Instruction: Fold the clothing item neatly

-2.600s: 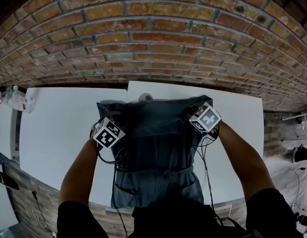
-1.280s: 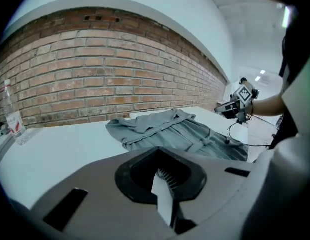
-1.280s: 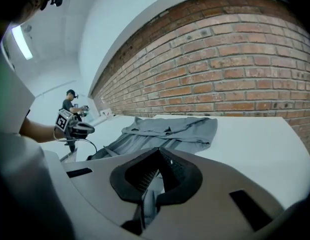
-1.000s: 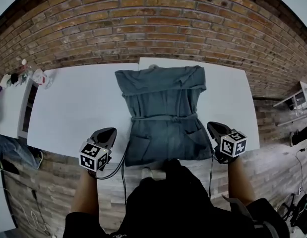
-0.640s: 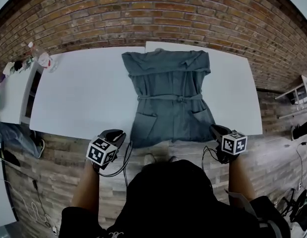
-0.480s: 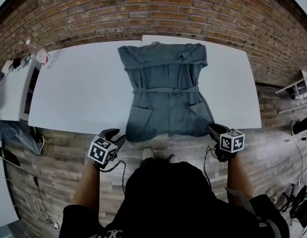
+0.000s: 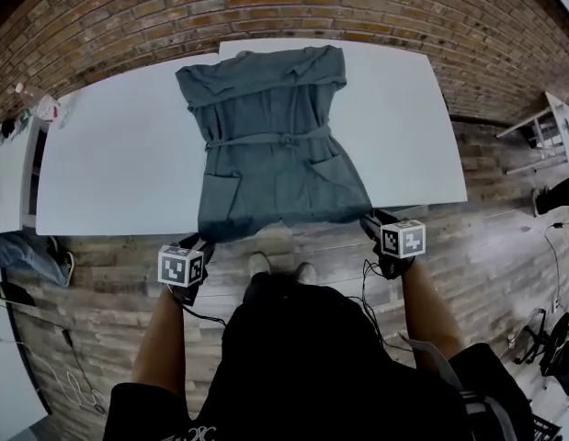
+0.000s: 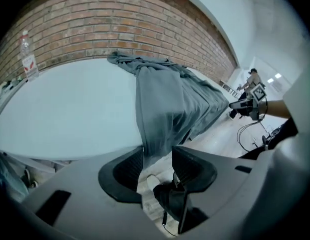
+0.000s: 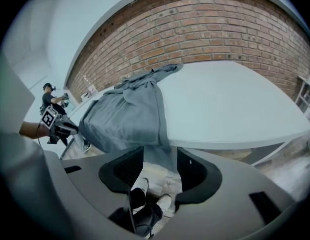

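The left gripper (image 8: 157, 166) sits at the near edge of the table (image 7: 119, 163). Its jaws are opening, and the lower left corner of the grey garment (image 8: 165, 104) hangs loose in the gap with neither pad pressing on it. The right gripper (image 9: 160, 169) mirrors it at the other hem corner: its jaws are also opening, and cloth droops between them ungripped. Holding one corner each looks like a way to keep the hem square and the cloth taut, so letting go here would leave it lying straight.

Between the two grippers, the hem spills slightly over the table edge above the person's shoes (image 7: 256, 263). Ahead of both grippers the garment (image 7: 266, 145) lies flat and lengthwise: two patch pockets come first, then a tied waist belt, then the short sleeves and neckline at the far end. It looks spread out and ready, with no fold made yet.

Far off to the left gripper's left a bottle (image 8: 27, 58) stands by the brick wall (image 7: 266, 7). Its label is too small to read. The cubes on the grippers carry only black-and-white square markers, and the garment shows no brand.
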